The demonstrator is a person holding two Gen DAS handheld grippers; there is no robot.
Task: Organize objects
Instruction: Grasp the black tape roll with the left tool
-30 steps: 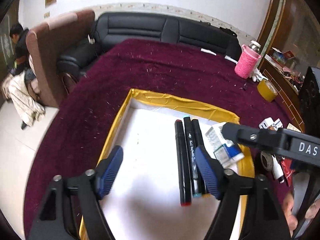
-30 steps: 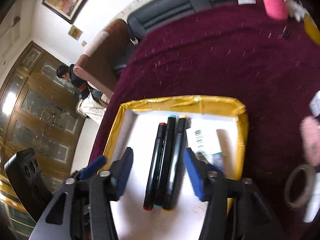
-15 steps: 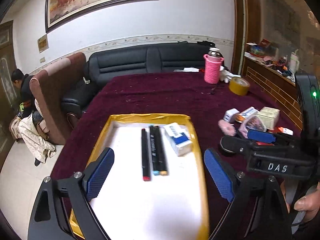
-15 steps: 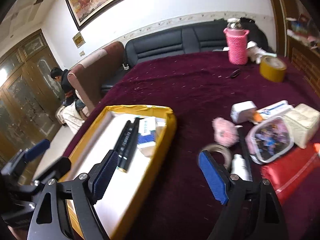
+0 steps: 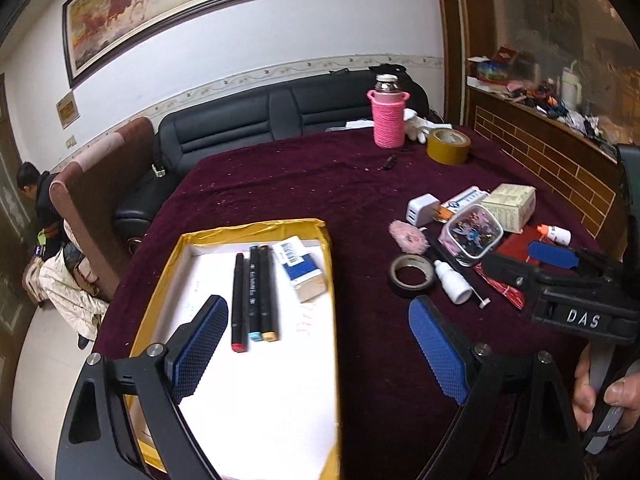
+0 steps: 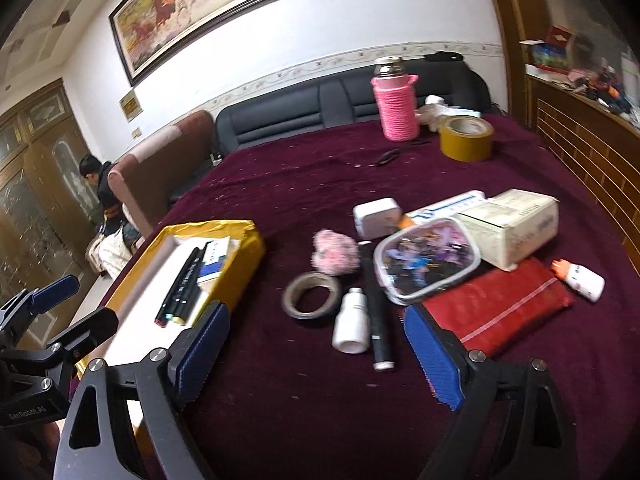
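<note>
A yellow-rimmed tray (image 5: 256, 227) with a white floor holds three black markers (image 5: 252, 292) and a blue-and-white box (image 5: 302, 266). It also shows at the left of the right wrist view (image 6: 236, 258). My left gripper (image 5: 316, 354) is open and empty above the tray's near right edge. My right gripper (image 6: 316, 354) is open and empty above the maroon cloth, near a tape ring (image 6: 312, 295), a white bottle (image 6: 353, 320) and a black marker (image 6: 376, 312). A pink puff (image 6: 335, 255), a clear case (image 6: 426, 266) and a red pouch (image 6: 498, 304) lie beyond.
Loose items on the right include a white charger (image 6: 378, 216), a cream box (image 6: 512, 226) and a small orange-capped bottle (image 6: 580, 280). A pink-sleeved bottle (image 6: 396, 104) and a yellow tape roll (image 6: 466, 138) stand at the far side. A black sofa (image 5: 280, 116) lies behind the table.
Both grippers have lifted up and back from over the tray and opened wider. The right gripper has swung right, over the loose items on the cloth.
</note>
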